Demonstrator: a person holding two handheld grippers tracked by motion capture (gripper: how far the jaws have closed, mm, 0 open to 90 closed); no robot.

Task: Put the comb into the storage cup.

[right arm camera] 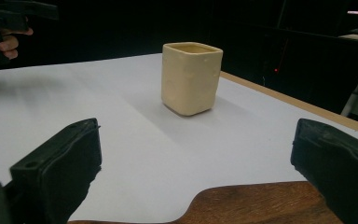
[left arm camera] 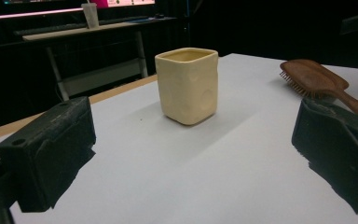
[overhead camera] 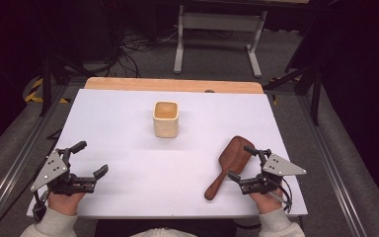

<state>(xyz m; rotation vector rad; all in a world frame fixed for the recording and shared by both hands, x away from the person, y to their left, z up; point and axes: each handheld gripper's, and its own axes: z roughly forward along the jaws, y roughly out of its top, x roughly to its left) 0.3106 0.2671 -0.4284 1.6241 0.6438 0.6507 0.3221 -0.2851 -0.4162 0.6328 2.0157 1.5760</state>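
Looking down from the high view, the left gripper [overhead camera: 92, 157] sits at the lower left of the frame, its jaws spread wide with bare white table [overhead camera: 128, 177] between them. At centre, a little above the middle, stands a cream square cup [overhead camera: 166, 119], upright with its open mouth up. At the lower right the right gripper [overhead camera: 242, 162] is spread just as wide, holding nothing, its jaws standing either side of the wooden hairbrush [overhead camera: 228, 164].

That brush lies flat on the table, near the right gripper and well apart from the cup. Its long axis runs on a slant: the broad head points to the upper right, toward the middle of the frame's right half, and the slim handle trails down to the lower left, its tip near the front edge of the table.

The left gripper view adds what the overhead one cannot: the brush's bristles [left arm camera: 292, 80], seen side-on at the upper right under the head, so the brush rests bristles down. It also shows the cup's dented side wall at centre.

The right gripper view gives a close look at the brush's smooth brown back along the bottom edge, between the two black jaws, and a hand [right arm camera: 0, 46] holding the left gripper at the upper left.
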